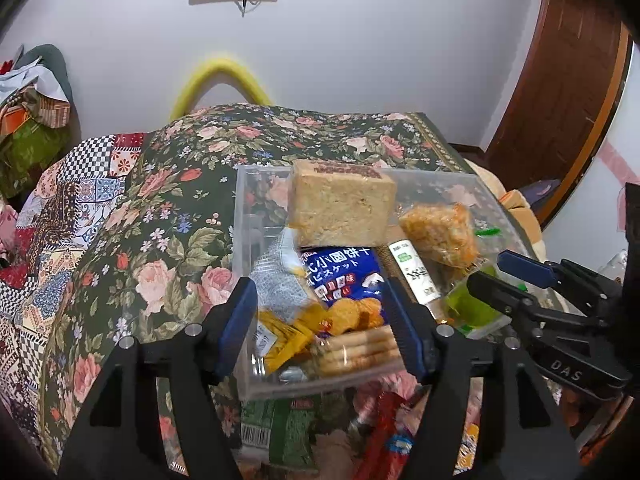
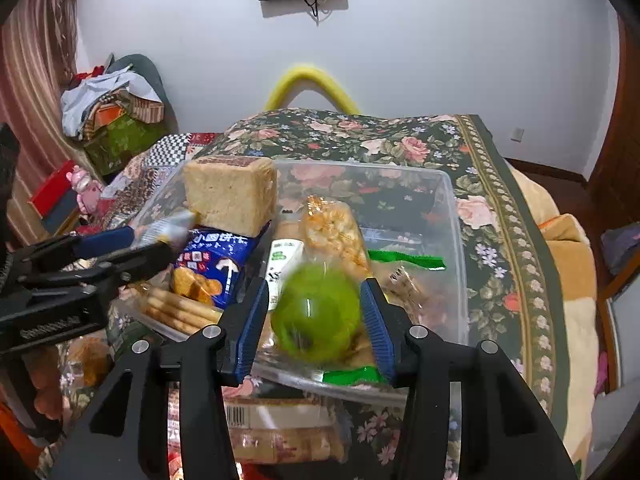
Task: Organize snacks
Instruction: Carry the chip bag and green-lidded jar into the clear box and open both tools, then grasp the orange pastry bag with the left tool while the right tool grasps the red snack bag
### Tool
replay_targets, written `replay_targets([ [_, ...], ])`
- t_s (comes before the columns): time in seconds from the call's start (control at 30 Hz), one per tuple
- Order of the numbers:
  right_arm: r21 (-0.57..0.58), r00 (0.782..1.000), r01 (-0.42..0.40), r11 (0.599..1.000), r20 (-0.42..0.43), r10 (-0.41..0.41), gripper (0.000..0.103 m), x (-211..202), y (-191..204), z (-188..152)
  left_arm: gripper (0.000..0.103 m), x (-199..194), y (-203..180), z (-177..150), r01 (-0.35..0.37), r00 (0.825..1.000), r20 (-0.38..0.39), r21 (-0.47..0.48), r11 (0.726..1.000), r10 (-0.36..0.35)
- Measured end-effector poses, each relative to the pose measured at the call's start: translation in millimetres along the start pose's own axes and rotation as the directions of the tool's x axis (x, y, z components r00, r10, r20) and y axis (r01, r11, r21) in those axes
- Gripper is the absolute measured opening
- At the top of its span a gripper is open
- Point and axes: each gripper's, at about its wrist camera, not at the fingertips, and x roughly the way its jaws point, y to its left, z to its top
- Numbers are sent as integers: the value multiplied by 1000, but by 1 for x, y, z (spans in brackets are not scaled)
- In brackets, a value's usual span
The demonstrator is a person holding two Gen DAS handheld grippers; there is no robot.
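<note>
A clear plastic bin on the flowered bedspread holds several snacks: a tan rice-cake block, a blue biscuit bag, an orange puffed-snack bag. My left gripper is open over the bin's near left end; it shows at left in the right wrist view. My right gripper is open around a blurred green packet over the bin's near edge.
More packets lie on the bed in front of the bin: a green barcoded one and a red one, and a clear biscuit pack. Clutter and boxes stand at far left. A wooden door is at right.
</note>
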Motion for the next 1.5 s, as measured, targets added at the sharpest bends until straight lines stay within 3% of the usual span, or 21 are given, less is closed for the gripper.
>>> replay_targets([
  [0.27, 8, 1000, -21, 1000, 15, 21, 57, -32, 5, -6, 72, -51, 11, -14, 10, 999, 35, -10, 1000, -10],
  [0.4, 13, 999, -39, 999, 21, 38, 70, -46, 13, -12, 78, -79, 26, -27, -46, 998, 49, 18, 999, 46],
  [0.67, 29, 998, -36, 999, -47, 37, 80, -41, 34, -39, 84, -102, 69, -60, -105, 994, 9, -14, 994, 106],
  [1.07, 42, 972, -55, 998, -226, 63, 85, -5, 59, -82, 87, -62, 92, -113, -46, 989, -141, -50, 998, 38],
  [1.23, -15, 970, -40, 999, -241, 35, 100, 4, 69, -81, 87, -40, 89, -123, -35, 984, -173, -16, 999, 31],
  [1.37, -36, 967, -45, 998, -253, 34, 103, 16, 75, -77, 87, -24, 95, -124, -20, 981, -193, -41, 999, 12],
  [1.5, 22, 957, -73, 997, -281, 76, 103, 27, 70, -75, 87, -11, 103, -126, -2, 979, -202, -78, 997, -14],
])
